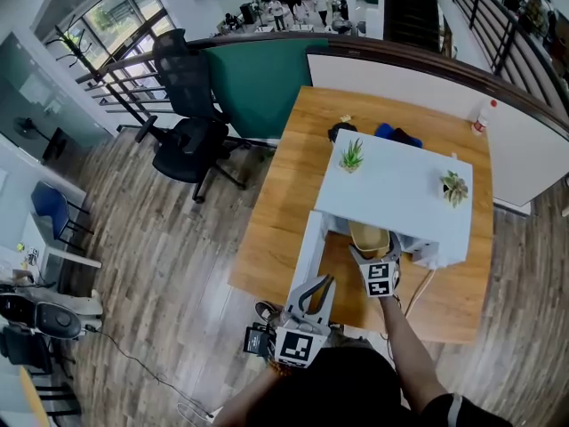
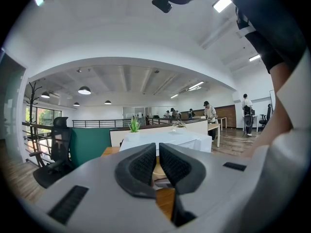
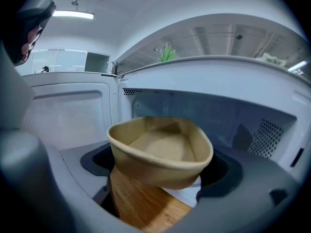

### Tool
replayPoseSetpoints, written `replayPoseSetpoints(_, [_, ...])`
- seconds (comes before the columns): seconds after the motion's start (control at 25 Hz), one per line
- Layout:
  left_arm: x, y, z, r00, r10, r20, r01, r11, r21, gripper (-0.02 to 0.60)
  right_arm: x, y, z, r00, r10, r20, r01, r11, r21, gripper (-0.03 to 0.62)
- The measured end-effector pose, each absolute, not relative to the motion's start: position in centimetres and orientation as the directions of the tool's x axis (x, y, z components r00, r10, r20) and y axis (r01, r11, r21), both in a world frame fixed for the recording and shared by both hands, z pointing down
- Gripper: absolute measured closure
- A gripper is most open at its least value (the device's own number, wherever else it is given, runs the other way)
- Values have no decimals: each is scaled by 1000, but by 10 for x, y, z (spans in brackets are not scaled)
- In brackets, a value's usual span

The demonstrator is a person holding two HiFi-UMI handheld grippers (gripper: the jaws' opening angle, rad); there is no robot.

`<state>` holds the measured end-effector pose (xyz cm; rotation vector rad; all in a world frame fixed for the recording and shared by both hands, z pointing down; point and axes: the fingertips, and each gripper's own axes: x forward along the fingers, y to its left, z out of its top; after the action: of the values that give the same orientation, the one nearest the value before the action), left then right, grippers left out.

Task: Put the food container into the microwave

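Right gripper squeezes the tan paper bowl, seemingly just inside the microwave mouth; left gripper pinched closed, empty.

Pale grey plastic left claw, with dark ribbed pads curved like shells. Right claw likewise grey, dark-padded. On each, a white cube printed with black square markers. Black shirt, short sleeve.

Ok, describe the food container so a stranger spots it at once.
Find the white microwave on the wooden table. At its open front, the right gripper grips the food container. It is a tan, empty bowl; its neighbours are small plants.
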<state>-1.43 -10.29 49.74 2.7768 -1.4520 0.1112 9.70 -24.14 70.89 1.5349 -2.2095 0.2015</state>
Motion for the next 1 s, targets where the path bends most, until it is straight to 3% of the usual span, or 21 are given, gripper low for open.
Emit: replayPoseSetpoints(1.0, [-16, -104, 496, 571, -818, 73, -816, -575, -59, 543, 131, -279, 751, -207, -854, 478, -949, 294, 114, 63])
